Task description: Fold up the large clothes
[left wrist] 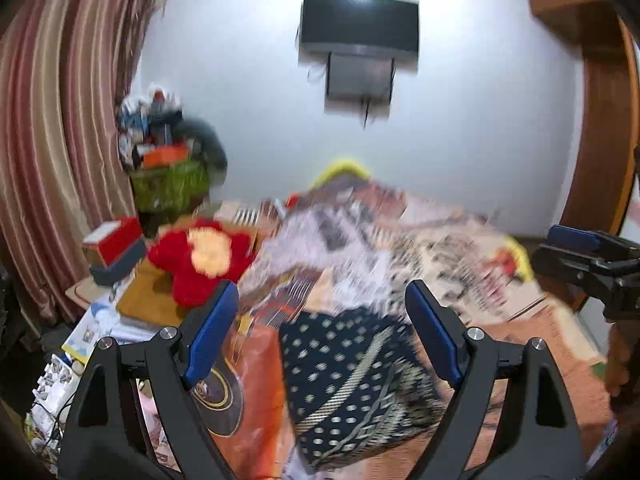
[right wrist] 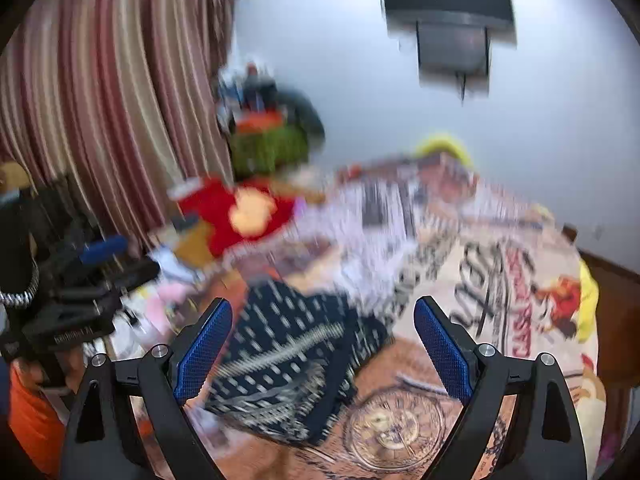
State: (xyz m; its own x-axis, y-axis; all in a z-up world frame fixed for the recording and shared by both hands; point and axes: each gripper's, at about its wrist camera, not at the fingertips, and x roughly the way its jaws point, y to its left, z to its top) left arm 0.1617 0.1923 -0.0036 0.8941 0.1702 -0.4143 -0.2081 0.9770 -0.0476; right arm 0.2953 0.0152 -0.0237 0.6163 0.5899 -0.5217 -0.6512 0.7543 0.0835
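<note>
A dark navy garment with white dots and a striped band (left wrist: 352, 380) lies in a compact bundle on the printed bedspread (left wrist: 460, 264). It also shows in the right wrist view (right wrist: 288, 364). A white and grey patterned cloth (left wrist: 320, 236) lies crumpled behind it, blurred. My left gripper (left wrist: 322, 316) is open and empty, held above the navy garment. My right gripper (right wrist: 323, 332) is open and empty, also above it. The right gripper shows at the right edge of the left wrist view (left wrist: 592, 256); the left gripper shows at the left of the right wrist view (right wrist: 80, 284).
A red plush toy (left wrist: 200, 260) and a red and grey box (left wrist: 116, 248) sit at the bed's left side, with books and clutter below. A green basket of items (left wrist: 168, 184) stands by the striped curtain (left wrist: 60, 120). A TV (left wrist: 360, 24) hangs on the wall.
</note>
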